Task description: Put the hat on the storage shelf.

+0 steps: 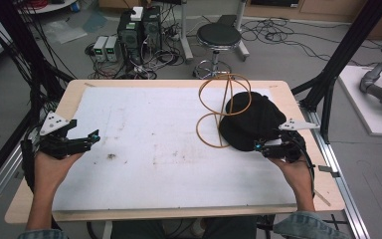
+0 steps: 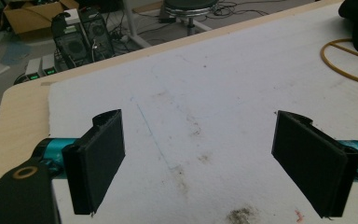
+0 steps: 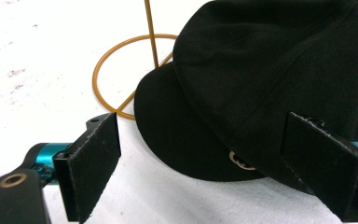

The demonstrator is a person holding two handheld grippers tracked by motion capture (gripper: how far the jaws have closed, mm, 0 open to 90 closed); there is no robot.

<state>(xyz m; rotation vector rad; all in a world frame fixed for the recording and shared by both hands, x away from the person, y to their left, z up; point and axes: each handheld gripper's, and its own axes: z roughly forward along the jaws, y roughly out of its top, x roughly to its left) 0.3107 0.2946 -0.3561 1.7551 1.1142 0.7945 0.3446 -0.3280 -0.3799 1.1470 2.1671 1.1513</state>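
Nearby, soft black cap (image 3: 270,70) beside thin golden wire hoops (image 1: 224,107); both grippers (image 2: 198,163) (image 3: 200,163) wide open, empty.

Black cap (image 1: 251,122) lies on the white sheet (image 1: 144,149) near the right edge of my worktop (image 1: 74,94), toward the far right corner. Soft cloth, rounded crown, short brim (image 3: 177,135) lying flat on the sheet; a small pale emblem (image 3: 240,160) sits on the brim close to its rim. Gold wire stand (image 1: 224,107) is just beside the cap on its left: a round base ring (image 3: 121,74) flat on the sheet, a thin upright rod (image 3: 151,32), and a ring on top (image 1: 226,94). The brim overlaps the base ring's edge.
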